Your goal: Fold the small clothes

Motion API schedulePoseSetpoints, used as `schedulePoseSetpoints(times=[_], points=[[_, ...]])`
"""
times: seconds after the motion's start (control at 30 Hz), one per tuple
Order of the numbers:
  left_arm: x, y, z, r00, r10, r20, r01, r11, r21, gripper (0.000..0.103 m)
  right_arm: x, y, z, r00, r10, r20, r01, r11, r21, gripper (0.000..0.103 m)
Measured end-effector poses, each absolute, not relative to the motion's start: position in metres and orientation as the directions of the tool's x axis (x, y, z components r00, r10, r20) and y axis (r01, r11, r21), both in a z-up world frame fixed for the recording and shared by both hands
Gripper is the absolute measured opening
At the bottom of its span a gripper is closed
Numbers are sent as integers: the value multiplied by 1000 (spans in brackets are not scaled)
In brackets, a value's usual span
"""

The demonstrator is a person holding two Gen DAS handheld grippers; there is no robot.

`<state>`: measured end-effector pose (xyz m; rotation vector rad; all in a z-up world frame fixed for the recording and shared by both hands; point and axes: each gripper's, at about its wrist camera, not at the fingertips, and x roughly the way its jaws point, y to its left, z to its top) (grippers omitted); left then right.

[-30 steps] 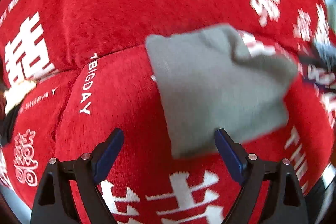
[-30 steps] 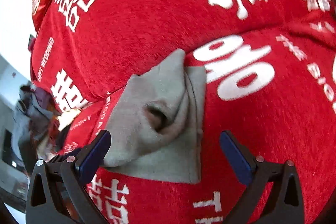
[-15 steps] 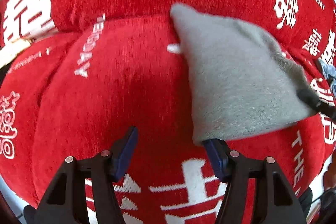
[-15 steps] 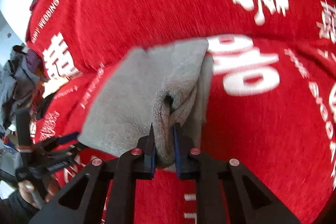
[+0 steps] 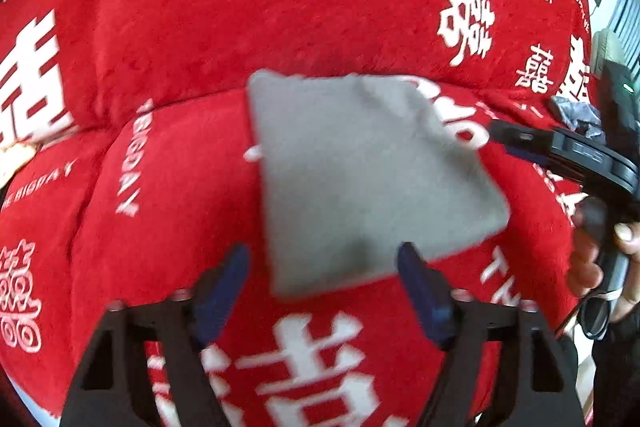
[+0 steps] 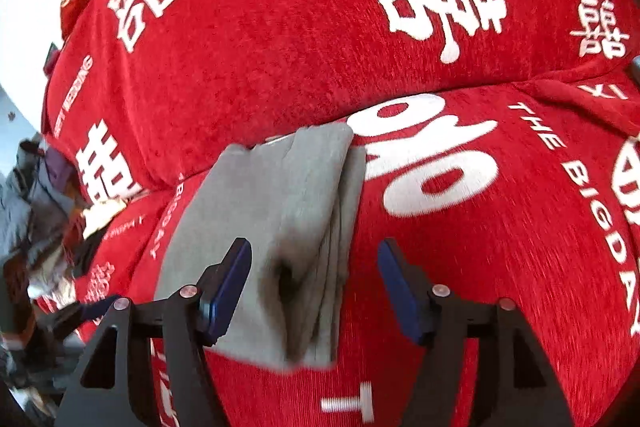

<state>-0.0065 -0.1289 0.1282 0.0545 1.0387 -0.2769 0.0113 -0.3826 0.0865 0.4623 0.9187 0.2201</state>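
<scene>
Surface: a red plush cover printed with white characters and English words (image 5: 328, 11), over a seat cushion and backrest; a crease runs across where they meet.
Room: pale wall at far left in the right wrist view; a heap of mixed clothes (image 6: 36, 211) at the left edge.
Garment: a small folded grey knit garment (image 5: 360, 183) lies flat on the seat, its far edge at the crease, layered folds along its right side (image 6: 320, 227).
Open room: bare red cover left and right of it.
Left gripper (image 5: 324, 287): jaws spread, just opened wider, straddling the garment's near edge, pinching nothing.
Right gripper (image 6: 316, 287): jaws just parted, garment's fold between, pads off it.
</scene>
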Motion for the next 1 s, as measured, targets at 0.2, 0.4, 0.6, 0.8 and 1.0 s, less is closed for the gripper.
schedulePoseSetpoints(times=[0.2, 0.4, 0.6, 0.8, 1.0], points=[[29, -188, 105, 406, -242, -881, 307, 944, -118, 79, 88, -381, 55, 502, 409, -762, 62, 862, 503, 69], [28, -214, 83, 405, -225, -886, 374, 925, -64, 79, 135, -356, 28, 397, 497, -772, -61, 853, 518, 15], [28, -223, 74, 393, -260, -882, 408, 909, -86, 79, 145, -355, 44, 482, 436, -760, -157, 896, 415, 9], [21, -235, 70, 425, -215, -879, 438, 899, -8, 86, 147, -370, 17, 445, 456, -771, -74, 877, 475, 25], [18, -209, 106, 420, -263, -869, 399, 913, -84, 86, 99, -399, 60, 549, 392, -738, -52, 898, 438, 44]])
